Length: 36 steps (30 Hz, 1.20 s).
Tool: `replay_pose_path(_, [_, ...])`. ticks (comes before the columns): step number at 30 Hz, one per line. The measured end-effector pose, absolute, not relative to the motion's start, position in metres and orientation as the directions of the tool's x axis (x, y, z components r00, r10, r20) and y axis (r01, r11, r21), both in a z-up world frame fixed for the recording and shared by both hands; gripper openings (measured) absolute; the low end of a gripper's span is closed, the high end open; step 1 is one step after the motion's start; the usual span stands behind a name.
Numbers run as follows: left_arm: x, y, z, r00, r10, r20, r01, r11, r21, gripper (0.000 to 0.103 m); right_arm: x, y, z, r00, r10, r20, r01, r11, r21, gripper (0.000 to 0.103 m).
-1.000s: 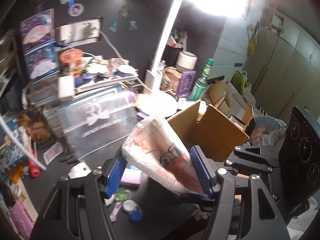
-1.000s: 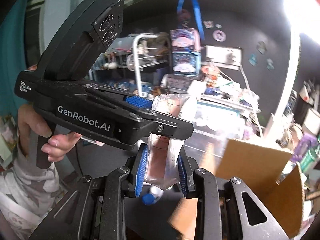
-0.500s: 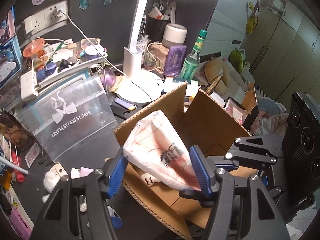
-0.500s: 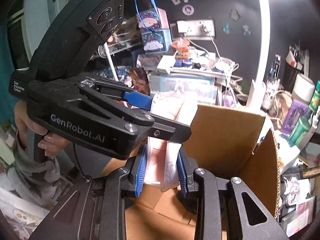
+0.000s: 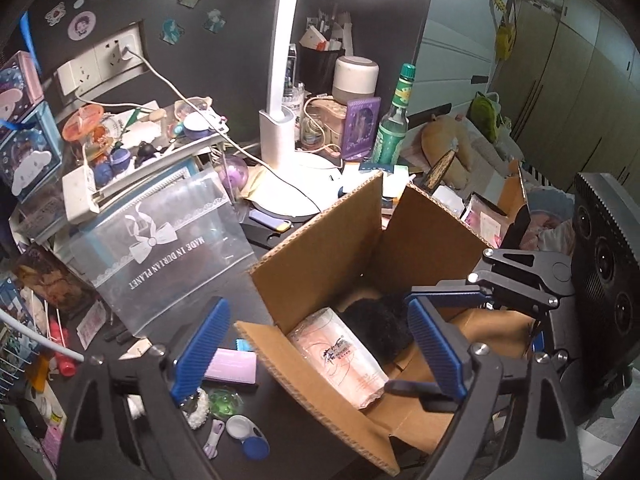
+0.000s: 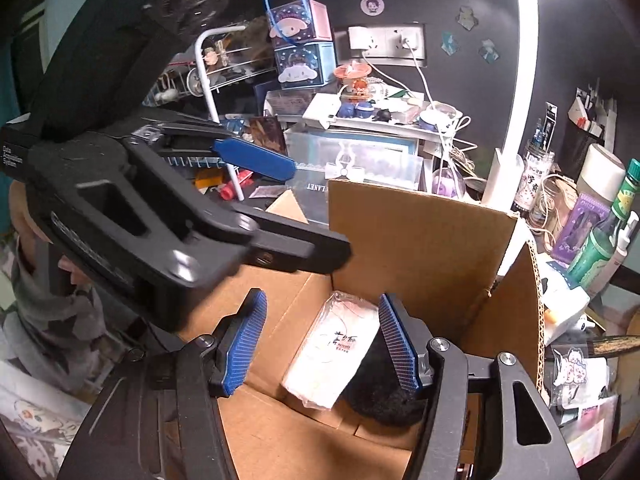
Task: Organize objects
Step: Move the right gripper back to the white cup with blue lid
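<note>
Both grippers, left (image 5: 316,346) and right (image 6: 320,344), opening, empty; plastic-wrapped packet (image 6: 332,354) lies in cardboard box (image 6: 420,240) (against dark fuzzy item). Risk: withdrawing fingers snag near flap.

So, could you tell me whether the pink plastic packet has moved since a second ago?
Yes. The pink packet dropped from between both grippers, above the box rim, down into the cardboard box, beside a black fuzzy item.

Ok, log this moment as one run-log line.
phase: release | left gripper: opening, empty | right gripper: opening, empty | plastic packet: lying in cardboard box, beside dark fuzzy item
</note>
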<state>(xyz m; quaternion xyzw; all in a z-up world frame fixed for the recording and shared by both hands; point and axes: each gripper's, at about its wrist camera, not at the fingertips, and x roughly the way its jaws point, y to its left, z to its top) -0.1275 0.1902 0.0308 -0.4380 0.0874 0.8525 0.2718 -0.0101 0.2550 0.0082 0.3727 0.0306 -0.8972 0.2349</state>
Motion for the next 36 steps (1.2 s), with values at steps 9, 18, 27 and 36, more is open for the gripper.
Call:
replay_pose_path(9, [-0.103, 0.118, 0.041, -0.552, 0.390, -0.737, -0.460, -0.880, -0.121, 0.089, -0.001, 0.226, 0.020, -0.616, -0.449, -0.647, 0.504, -0.856, 0.114, 0.055])
replay_pose_path(18, [-0.058, 0.018, 0.015, -0.686, 0.332, -0.647, -0.323, -0.936, -0.137, 0.090, 0.019, 0.129, 0.024, -0.530, -0.600, -0.599, 0.680, -0.723, 0.123, 0.055])
replay_pose_path(27, [-0.037, -0.046, -0.057, -0.690, 0.247, -0.680, -0.203, -0.968, -0.145, 0.090, 0.018, 0.076, -0.053, -0.507, -0.588, -0.630, 0.606, -0.763, 0.225, 0.055])
replay_pose_path(36, [-0.032, -0.061, -0.099, -0.645, 0.267, -0.716, -0.204, -0.963, -0.176, 0.090, 0.005, 0.081, -0.130, -0.694, -0.282, -0.662, 0.324, -0.944, 0.062, 0.055])
